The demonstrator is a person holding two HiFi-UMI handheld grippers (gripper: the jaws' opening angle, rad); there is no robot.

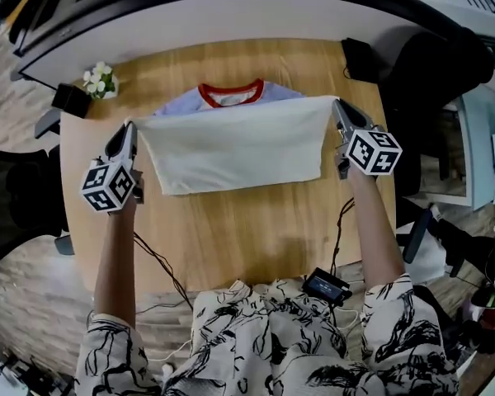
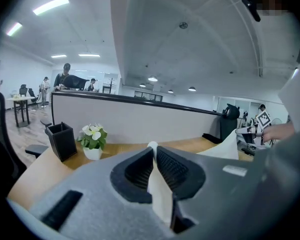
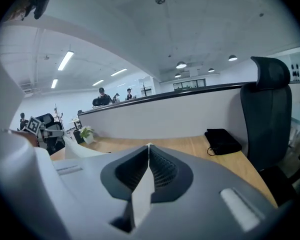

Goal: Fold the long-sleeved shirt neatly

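A white long-sleeved shirt [image 1: 235, 143] with a red collar [image 1: 230, 94] lies on the round wooden table [image 1: 231, 238]. Its lower part is lifted and folded over toward the collar, stretched between both grippers. My left gripper [image 1: 132, 129] is shut on the fold's left corner; white cloth [image 2: 157, 194] shows pinched between its jaws. At the right corner my right gripper [image 1: 337, 107] is shut on the cloth [image 3: 142, 191] in the same way. A lilac-blue part of the shirt [image 1: 177, 101] shows at the shoulders beyond the fold.
A small potted plant [image 1: 101, 79] and a black pen holder [image 1: 70, 99] stand at the table's far left. A black pouch [image 1: 359, 58] lies at the far right, a black chair [image 1: 445, 73] beyond it. A black device [image 1: 326, 285] with cables sits at the near edge.
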